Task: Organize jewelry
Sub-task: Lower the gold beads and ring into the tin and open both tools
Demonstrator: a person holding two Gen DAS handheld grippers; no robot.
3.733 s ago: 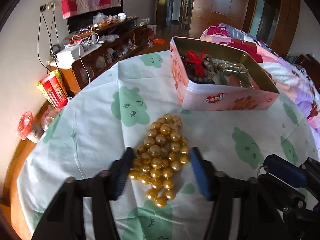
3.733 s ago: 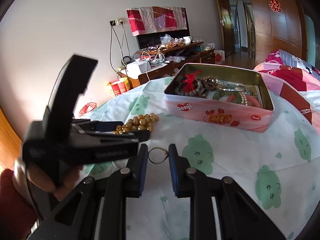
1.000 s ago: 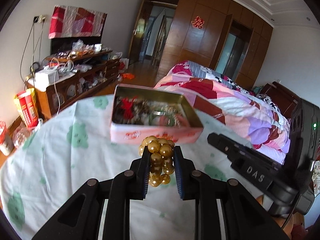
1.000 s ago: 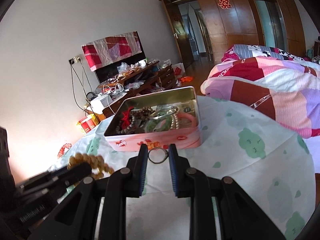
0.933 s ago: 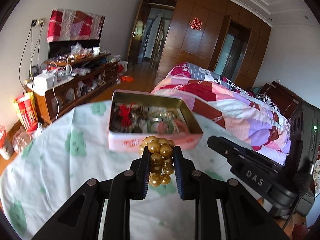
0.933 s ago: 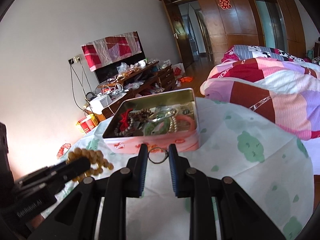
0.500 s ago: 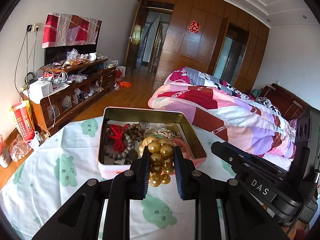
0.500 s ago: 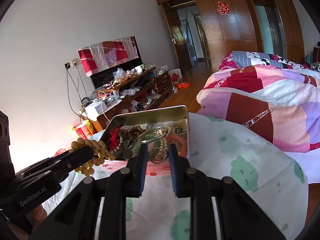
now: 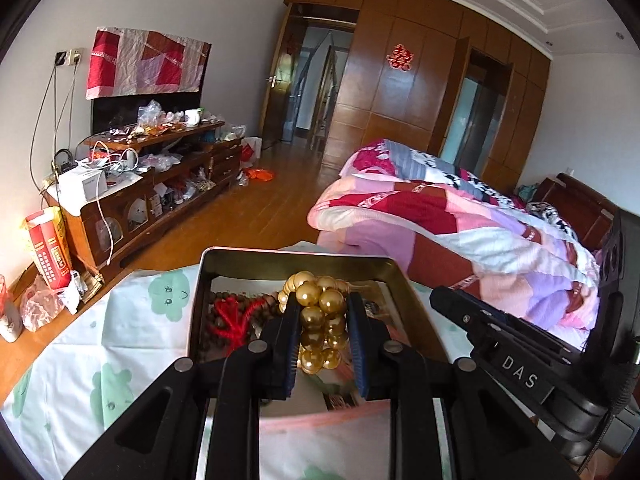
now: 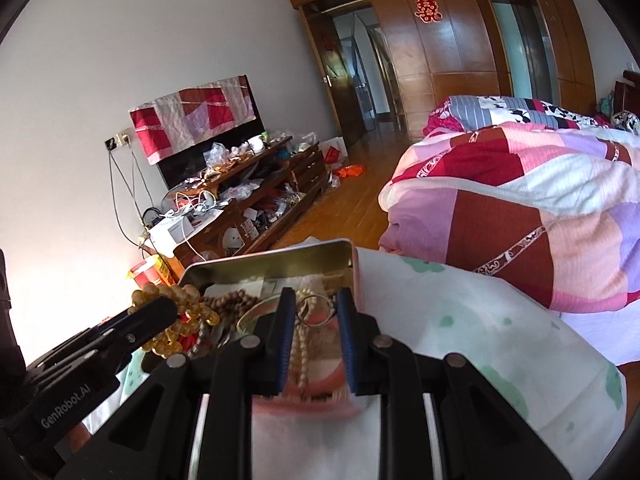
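Claws [image 9: 323,312] [image 10: 310,308] over tin [image 9: 304,257], cloth-covered table [image 9: 120,336], bedrm.

Both wrist views look forward, tilted down, close above tin [image 9: 402,280] on table [image 10: 480,320]. Shared: tin, cabinet [image 9: 160,184] left, bed [image 10: 520,208] right.

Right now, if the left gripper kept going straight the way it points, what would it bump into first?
Probably the jewelry heaped inside the open pink metal tin. The left gripper, clamped on a bunch of glossy gold beads, points down into it, though depth is unclear.
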